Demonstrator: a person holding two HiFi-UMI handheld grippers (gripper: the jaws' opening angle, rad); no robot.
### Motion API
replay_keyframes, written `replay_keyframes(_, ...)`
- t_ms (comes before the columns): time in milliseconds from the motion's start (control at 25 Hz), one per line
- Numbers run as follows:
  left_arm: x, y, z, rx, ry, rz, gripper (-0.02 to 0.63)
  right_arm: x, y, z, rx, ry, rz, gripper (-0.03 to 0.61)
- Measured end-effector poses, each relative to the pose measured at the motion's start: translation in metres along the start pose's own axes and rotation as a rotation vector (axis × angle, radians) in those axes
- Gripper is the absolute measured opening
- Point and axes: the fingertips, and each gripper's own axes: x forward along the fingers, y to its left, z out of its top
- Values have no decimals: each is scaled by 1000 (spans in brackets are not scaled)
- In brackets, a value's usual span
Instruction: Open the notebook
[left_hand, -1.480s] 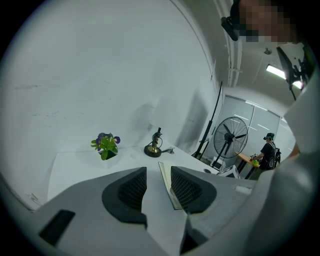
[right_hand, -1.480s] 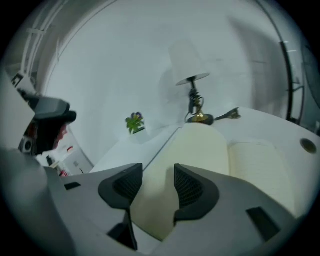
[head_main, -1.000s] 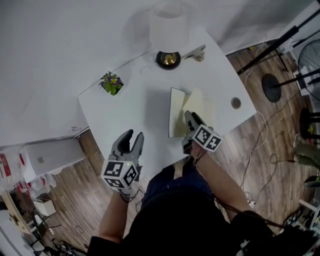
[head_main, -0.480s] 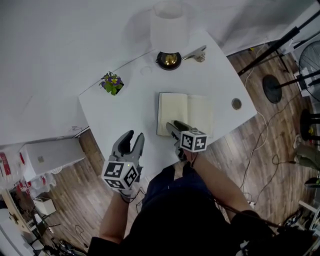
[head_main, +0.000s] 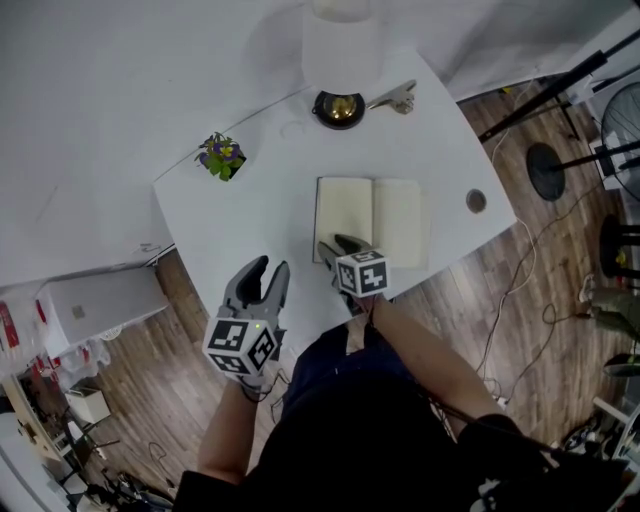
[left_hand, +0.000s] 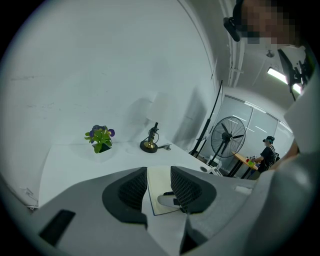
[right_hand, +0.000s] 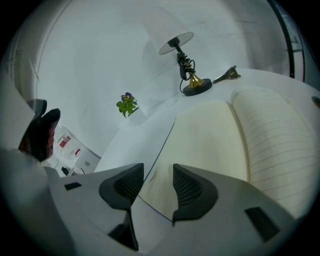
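Open cream-paged notebook (head_main: 370, 210) on white counter (head_main: 250, 205); near-left corner hidden under right gripper (head_main: 335, 245), jaws apart, empty. Left gripper (head_main: 270, 266) likewise parted. White lampshade (head_main: 340, 40) cut off far.

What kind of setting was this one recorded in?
Likely a recording studio or lab staged as a desk: a white table with lamp and open notebook against a plain white backdrop, equipment stands and loose cables on the wood floor, and a pedestal fan.
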Motion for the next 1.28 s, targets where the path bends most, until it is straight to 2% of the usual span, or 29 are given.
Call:
replay_keyframes(80, 1, -2, 2, 2, -2, -5, 147, 1, 10, -5, -75, 16, 27, 192)
replay_keyframes(160, 3, -5, 4, 5, -5, -9, 147, -7, 21, 1, -159, -10, 38, 184)
replay_keyframes(200, 3, -6, 6, 6, -7, -10, 147, -18, 21, 11, -205, -61, 2, 161)
replay_keyframes(280, 5, -9, 9, 10, -9, -14, 147, -50, -3, 39, -257, -207, -173, 127)
replay_keyframes(320, 6, -10, 11, 11, -9, -16, 147, -63, -23, 47, -240, -255, -261, 154)
replay_keyframes(360, 6, -11, 11, 13, -8, -17, 146, -69, -43, 49, -197, -268, -308, 181)
replay_keyframes(400, 7, -12, 11, 13, -6, -18, 146, -70, -57, 46, -148, -255, -311, 208)
replay_keyframes(480, 10, -16, 10, 15, 0, -23, 146, -63, -69, 38, -106, -202, -258, 232)
replay_keyframes(640, 16, -27, 12, 25, 3, -35, 146, -50, -52, 29, -138, -122, -127, 242)
replay_keyframes(760, 21, -34, 16, 37, 2, -43, 146, -38, -37, 20, -153, -63, -53, 300)
replay_keyframes(880, 26, -40, 18, 42, 6, -50, 146, -28, -37, 13, -179, -15, -56, 307)
replay_keyframes(1040, 33, -45, 14, 43, 19, -54, 146, -23, -43, 14, -187, 22, -99, 267)
replay_keyframes(1200, 37, -50, 9, 38, 30, -62, 146, -24, -33, 9, -285, 78, -107, 310)
replay_keyframes(1280, 39, -54, 9, 36, 30, -69, 146, -27, -32, 9, -289, 67, -98, 309)
